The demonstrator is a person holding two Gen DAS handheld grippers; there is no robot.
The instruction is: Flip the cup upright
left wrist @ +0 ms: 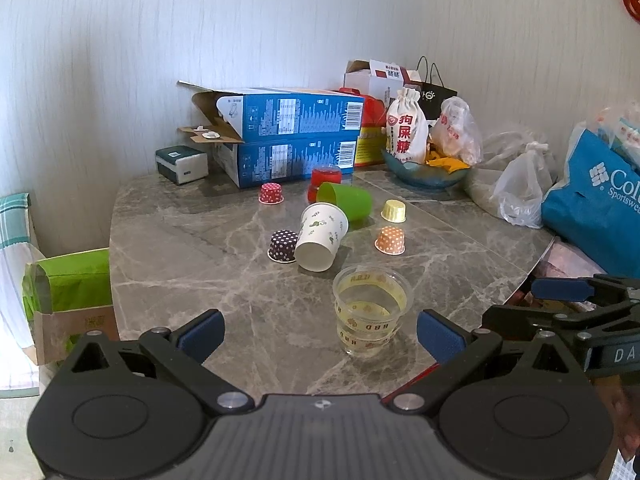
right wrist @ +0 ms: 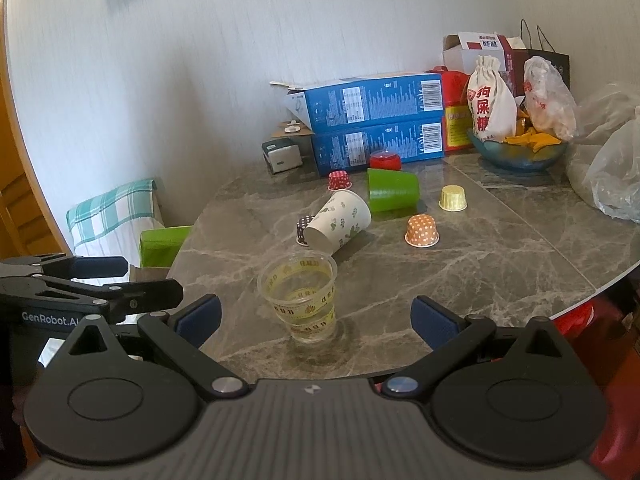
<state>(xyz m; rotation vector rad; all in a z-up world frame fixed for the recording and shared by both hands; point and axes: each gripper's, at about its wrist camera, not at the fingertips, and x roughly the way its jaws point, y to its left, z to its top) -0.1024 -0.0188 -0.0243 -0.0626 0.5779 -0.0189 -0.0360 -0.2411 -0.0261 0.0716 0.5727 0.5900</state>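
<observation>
Marble table (left wrist: 180, 280): white paper cup (left wrist: 320, 238) lies beyond both spread, empty grippers.

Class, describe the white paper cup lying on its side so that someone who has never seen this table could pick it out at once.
Start at the two stacked blue boxes against the wall and come forward across the grey marble table, past the green cup on its side. Just in front lies the white paper cup, also tipped over. It alone is white with small green prints, with a dark polka-dot cupcake liner beside it.
</observation>
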